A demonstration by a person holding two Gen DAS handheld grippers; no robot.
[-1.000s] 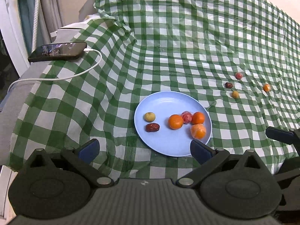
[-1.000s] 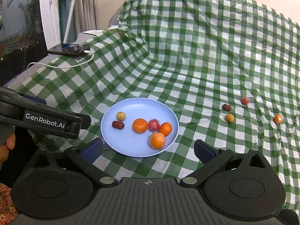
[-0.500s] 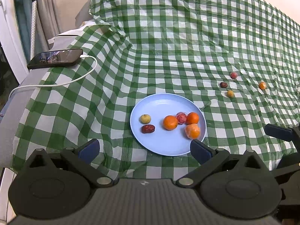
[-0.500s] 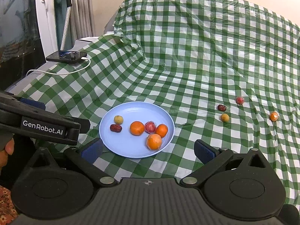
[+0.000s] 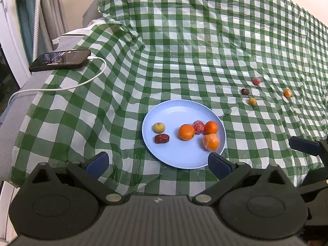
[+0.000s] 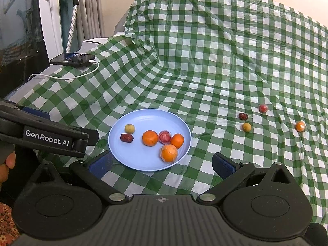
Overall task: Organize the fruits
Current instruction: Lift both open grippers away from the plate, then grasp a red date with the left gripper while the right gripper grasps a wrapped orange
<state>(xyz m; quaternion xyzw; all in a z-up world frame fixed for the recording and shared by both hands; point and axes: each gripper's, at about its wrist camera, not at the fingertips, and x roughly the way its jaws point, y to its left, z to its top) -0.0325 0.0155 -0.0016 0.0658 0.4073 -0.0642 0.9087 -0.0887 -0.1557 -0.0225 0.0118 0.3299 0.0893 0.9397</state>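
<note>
A light blue plate (image 5: pixel 178 110) (image 6: pixel 143 116) on the green checked cloth holds several fruits: three oranges, one of them wrapped (image 5: pixel 211 141) (image 6: pixel 169 153), a red wrapped fruit (image 5: pixel 198 126), a small yellow fruit (image 5: pixel 159 127) and a dark red date (image 5: pixel 162 138). Further right on the cloth lie a date (image 5: pixel 245 91) (image 6: pixel 243 116), a yellow fruit (image 5: pixel 252 101) (image 6: pixel 246 126), a red fruit (image 5: pixel 256 81) (image 6: pixel 263 108) and a small orange (image 5: pixel 287 93) (image 6: pixel 300 126). My left gripper (image 5: pixel 158 164) is open and empty, just short of the plate's near rim. My right gripper (image 6: pixel 162 165) is open and empty too, near the plate's right front.
A black phone (image 5: pixel 60 60) (image 6: pixel 73 59) on a white charging cable (image 5: pixel 61 89) lies at the cloth's far left edge. The cloth rises steeply at the back. The left gripper's body (image 6: pixel 45 137) and a hand (image 6: pixel 7 164) show at the left of the right wrist view.
Both grippers have drawn back and risen a little, so the plate and loose fruits sit slightly farther off. Nothing was picked up and no fruit moved.
</note>
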